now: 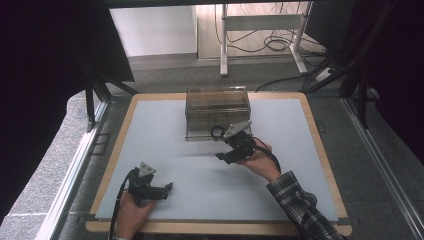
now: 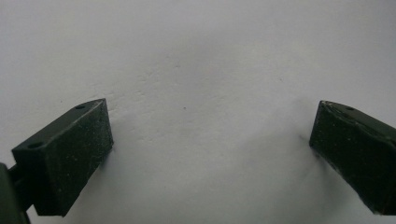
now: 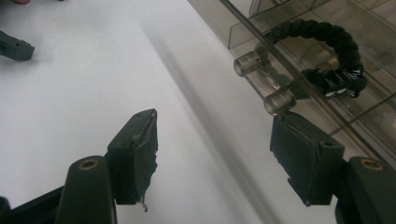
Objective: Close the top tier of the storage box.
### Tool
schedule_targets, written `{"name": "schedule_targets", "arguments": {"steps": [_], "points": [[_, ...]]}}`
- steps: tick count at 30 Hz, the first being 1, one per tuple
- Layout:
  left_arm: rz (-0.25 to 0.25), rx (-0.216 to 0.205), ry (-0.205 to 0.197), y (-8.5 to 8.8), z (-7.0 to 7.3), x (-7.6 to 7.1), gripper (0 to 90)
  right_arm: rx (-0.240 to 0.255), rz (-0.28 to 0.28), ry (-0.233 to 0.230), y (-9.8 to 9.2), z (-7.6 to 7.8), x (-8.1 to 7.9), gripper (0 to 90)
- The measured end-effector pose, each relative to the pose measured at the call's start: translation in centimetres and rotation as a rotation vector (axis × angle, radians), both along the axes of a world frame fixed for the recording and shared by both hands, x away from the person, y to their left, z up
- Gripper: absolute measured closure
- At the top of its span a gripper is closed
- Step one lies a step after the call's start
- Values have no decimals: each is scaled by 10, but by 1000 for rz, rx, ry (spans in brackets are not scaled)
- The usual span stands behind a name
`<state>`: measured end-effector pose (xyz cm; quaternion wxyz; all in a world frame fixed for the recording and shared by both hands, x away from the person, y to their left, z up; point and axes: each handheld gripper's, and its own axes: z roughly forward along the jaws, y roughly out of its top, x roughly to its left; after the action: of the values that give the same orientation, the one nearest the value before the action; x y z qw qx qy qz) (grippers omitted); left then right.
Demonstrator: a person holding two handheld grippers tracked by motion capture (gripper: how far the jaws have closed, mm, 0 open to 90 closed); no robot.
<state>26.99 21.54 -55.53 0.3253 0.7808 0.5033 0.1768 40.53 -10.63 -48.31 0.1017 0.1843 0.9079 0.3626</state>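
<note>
Bracelet [image 3: 327, 51]: upper right, inside clear box [image 3: 243, 28], beyond the right gripper [image 3: 215, 154] jaws, untouched.
Right jaws: open, empty.
Left gripper [image 2: 210, 149] jaws: wide open, empty.

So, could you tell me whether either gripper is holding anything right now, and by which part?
Nothing is held: the left gripper and right gripper both stand open over bare table.

Even overhead light falls on the pale bench [image 1: 280, 165], while dark curtains swallow the left and right edges. Soft shadows lie under the tongs. The clear organiser box [image 3: 299, 51] glints faintly; close-ups look grainy and slightly soft.
</note>
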Motion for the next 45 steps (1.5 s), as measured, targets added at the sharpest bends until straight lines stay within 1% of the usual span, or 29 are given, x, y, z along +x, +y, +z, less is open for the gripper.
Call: {"name": "schedule_targets", "arguments": {"steps": [7,22,25,34,45], "points": [[0,0,0,0,0,0,0,-7,4,-1,3,-2,0,318],[0,0,0,0,0,0,0,0,-4,-13,2,-1,2,322],[0,0,0,0,0,0,0,3,-15,-22,2,-1,2,317],[0,0,0,0,0,0,0,15,-17,-41,3,0,4,317],[0,0,0,0,0,0,0,14,-25,-56,5,0,5,317]]}}
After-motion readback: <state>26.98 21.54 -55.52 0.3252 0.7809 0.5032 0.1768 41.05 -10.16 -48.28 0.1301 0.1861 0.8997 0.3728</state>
